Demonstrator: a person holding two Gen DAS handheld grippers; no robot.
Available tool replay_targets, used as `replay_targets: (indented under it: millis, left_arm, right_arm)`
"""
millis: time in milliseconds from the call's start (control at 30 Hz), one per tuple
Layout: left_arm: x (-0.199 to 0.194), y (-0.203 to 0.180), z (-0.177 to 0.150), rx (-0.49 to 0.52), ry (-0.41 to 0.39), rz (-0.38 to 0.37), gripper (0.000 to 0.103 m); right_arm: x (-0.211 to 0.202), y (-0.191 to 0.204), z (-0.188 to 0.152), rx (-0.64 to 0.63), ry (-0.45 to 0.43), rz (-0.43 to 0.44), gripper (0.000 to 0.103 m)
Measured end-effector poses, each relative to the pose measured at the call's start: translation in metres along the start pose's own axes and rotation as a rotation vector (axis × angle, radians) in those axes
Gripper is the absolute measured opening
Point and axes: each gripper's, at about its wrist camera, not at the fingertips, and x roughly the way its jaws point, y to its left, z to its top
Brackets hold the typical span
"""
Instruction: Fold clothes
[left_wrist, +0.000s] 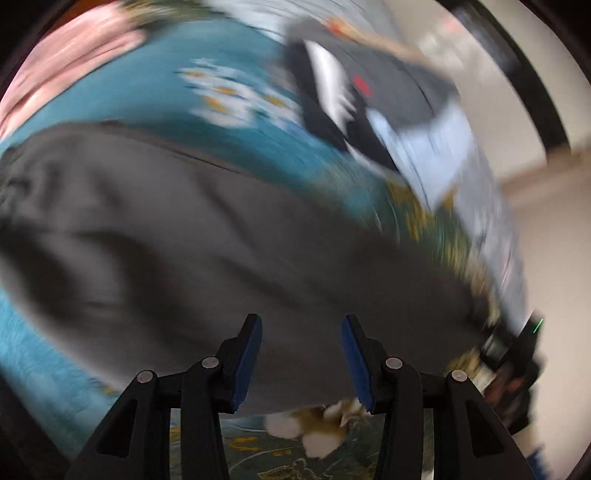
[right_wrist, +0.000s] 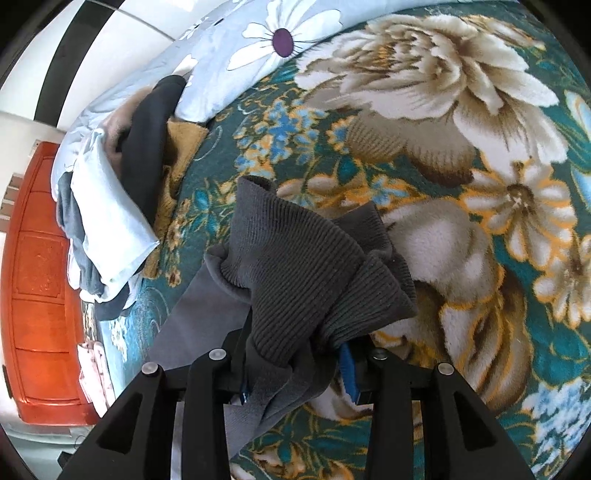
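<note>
Left tongs: spread wide, nothing between pads; grey garment just ahead.
Right tongs: pinching garment's ribbed cuff.
Bed: floral blanket; clothes pile at edge.

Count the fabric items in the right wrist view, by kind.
Dark grey ribbed garment, clamped in the right gripper: 1
Floral blanket underneath: 1
Pale blue flowered quilt: 1
Heap of unfolded clothes: 1, pieces not separable
Total: 4
</note>
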Motion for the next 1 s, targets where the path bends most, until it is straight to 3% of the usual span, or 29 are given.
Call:
replay_targets:
  millis: [67, 233, 333, 533, 633, 767, 867, 1000]
  left_arm:
    - [0.021, -0.022, -0.01, 0.064, 0.059, 0.014, 0.049]
    - [0.053, -0.062, -0.025, 0.226, 0.094, 0.059, 0.049]
    - [0.076, -0.061, -0.033, 0.263, 0.151, 0.144, 0.049]
    - [0.076, -0.058, -0.037, 0.271, 0.152, 0.171, 0.049]
    - [0.045, -0.034, -0.031, 0.152, 0.087, 0.1, 0.049]
    - [-0.01, 0.03, -0.019, -0.091, -0.07, 0.04, 0.049]
    - [-0.046, 0.077, -0.021, -0.252, -0.172, 0.013, 0.049]
    - [-0.071, 0.118, -0.035, -0.405, -0.246, -0.045, 0.049]
  right_arm:
    - [-0.002, 0.001, -0.001, -0.009, -0.006, 0.003, 0.04]
    - [-0.005, 0.002, -0.003, 0.0, -0.009, 0.011, 0.04]
    - [-0.011, 0.012, -0.005, -0.031, -0.01, 0.015, 0.04]
    - [-0.036, 0.063, -0.018, -0.196, -0.057, -0.011, 0.04]
    - [-0.047, 0.103, -0.032, -0.34, -0.09, -0.052, 0.04]
    - [-0.047, 0.168, -0.074, -0.6, -0.121, -0.057, 0.04]
    - [-0.035, 0.21, -0.108, -0.76, -0.121, -0.06, 0.04]
    - [-0.005, 0.258, -0.159, -0.913, -0.089, -0.064, 0.04]
